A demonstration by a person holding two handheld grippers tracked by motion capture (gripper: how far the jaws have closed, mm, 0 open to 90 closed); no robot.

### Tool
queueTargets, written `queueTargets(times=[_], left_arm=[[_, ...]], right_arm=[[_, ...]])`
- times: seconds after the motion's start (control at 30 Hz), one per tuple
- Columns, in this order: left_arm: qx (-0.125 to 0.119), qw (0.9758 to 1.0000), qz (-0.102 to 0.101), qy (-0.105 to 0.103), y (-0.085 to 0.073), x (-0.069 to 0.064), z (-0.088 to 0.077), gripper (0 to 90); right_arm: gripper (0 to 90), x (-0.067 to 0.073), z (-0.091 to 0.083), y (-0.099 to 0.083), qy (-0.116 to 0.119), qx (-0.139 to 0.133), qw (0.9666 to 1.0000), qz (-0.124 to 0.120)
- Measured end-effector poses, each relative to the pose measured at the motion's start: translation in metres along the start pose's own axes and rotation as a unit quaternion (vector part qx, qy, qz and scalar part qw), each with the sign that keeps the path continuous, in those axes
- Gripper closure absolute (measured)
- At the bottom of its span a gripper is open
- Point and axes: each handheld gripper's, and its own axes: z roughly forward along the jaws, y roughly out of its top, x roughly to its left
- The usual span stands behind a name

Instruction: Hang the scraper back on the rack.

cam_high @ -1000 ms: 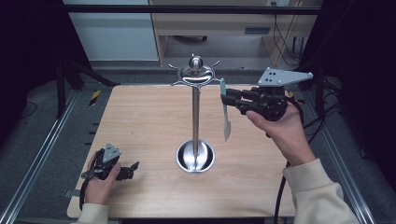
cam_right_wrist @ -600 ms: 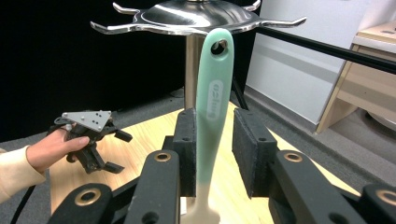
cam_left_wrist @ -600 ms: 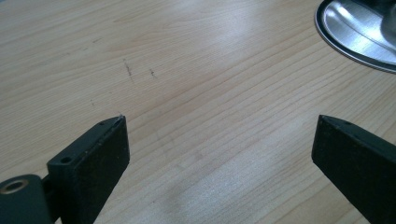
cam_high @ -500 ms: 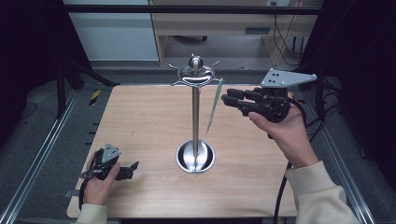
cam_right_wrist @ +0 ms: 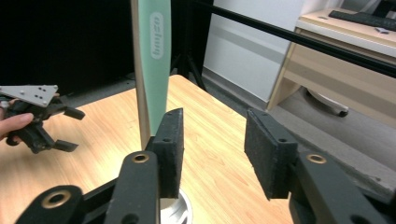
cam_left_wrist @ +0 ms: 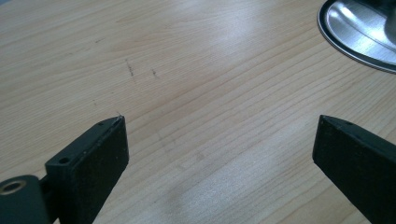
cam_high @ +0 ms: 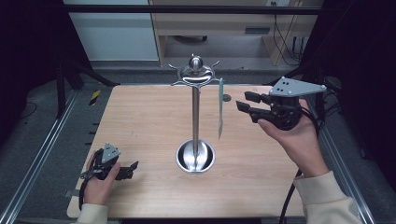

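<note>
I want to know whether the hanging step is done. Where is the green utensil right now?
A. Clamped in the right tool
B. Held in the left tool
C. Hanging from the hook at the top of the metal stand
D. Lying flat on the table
C: the green utensil hangs straight down from the top of the metal stand, and the right tool sits beside it with open jaws, nothing between them.

Pale green utensil [cam_high: 220,108] hangs upright from hook of metal stand [cam_high: 195,105], free of both hands, clear of tabletop. Long, flat, slim; white lettering near top [cam_right_wrist: 156,29]. Spatula or knife, hard to tell. Stand: chrome pole, round dished base, mid-table.
</note>
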Motion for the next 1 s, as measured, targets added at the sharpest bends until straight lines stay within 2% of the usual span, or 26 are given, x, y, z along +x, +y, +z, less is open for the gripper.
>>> queueTargets(times=[0.13,0.17,0.2,0.23,0.3,0.33,0.37,0.4,0.43,0.5,0.67,0.87,0.9,0.93,0.97,1.0], left_arm=[[0.001,1.0000,0.002,-0.002,0.000,-0.001,0.000,3.4],[0.001,1.0000,0.002,-0.002,0.000,-0.001,0.000,3.5],[0.001,1.0000,0.001,-0.002,0.000,-0.001,0.000,3.5],[-0.001,1.0000,-0.001,-0.001,0.000,0.000,0.000,3.4],[0.000,1.0000,0.000,-0.001,0.000,0.000,0.000,3.4],[0.000,1.0000,0.000,-0.001,0.000,0.000,0.000,3.5],[0.000,1.0000,0.000,-0.001,0.000,0.000,0.000,3.5],[0.000,1.0000,0.000,-0.001,0.000,0.000,0.000,3.5],[0.000,1.0000,0.000,-0.001,-0.001,0.000,0.000,3.5],[-0.001,1.0000,-0.001,-0.002,-0.001,0.000,0.000,3.4],[-0.003,1.0000,-0.001,0.000,0.000,-0.001,0.001,3.5],[-0.003,1.0000,0.000,0.003,-0.001,0.000,0.000,3.4],[-0.003,1.0000,0.000,0.003,-0.001,0.000,0.000,3.4],[-0.003,1.0000,0.001,0.004,-0.001,0.001,0.000,3.4],[-0.004,1.0000,0.000,0.004,-0.001,0.001,0.000,3.4],[-0.006,1.0000,0.000,0.004,-0.001,0.001,0.000,3.4]], right_arm=[[45.6,0.000,0.000,-0.003,-0.023,0.001,0.9997,0.000],[45.6,0.000,0.000,-0.003,-0.023,0.001,0.9997,0.000],[39.9,0.000,0.000,-0.004,-0.033,0.002,0.9995,0.002],[32.8,-0.001,0.001,-0.008,-0.054,0.006,0.9985,0.005],[29.9,-0.001,0.002,-0.010,-0.061,0.008,0.9981,0.006],[25.3,-0.002,0.003,-0.016,-0.078,0.011,0.9968,0.012],[25.3,-0.002,0.003,-0.016,-0.078,0.011,0.9968,0.012],[21.3,-0.002,0.004,-0.024,-0.094,0.014,0.9953,0.019],[21.3,-0.002,0.004,-0.024,-0.094,0.014,0.9953,0.019],[17.0,-0.001,0.007,-0.039,-0.112,0.017,0.9929,0.033],[12.4,0.005,0.013,-0.068,-0.128,0.027,0.9905,0.044],[10.0,0.014,0.018,-0.099,-0.132,0.035,0.9890,0.057],[10.0,0.014,0.018,-0.099,-0.132,0.035,0.9890,0.057],[9.5,0.016,0.020,-0.112,-0.133,0.038,0.9884,0.062],[9.5,0.016,0.020,-0.112,-0.133,0.038,0.9884,0.062],[8.4,0.018,0.023,-0.126,-0.131,0.042,0.9879,0.071]])
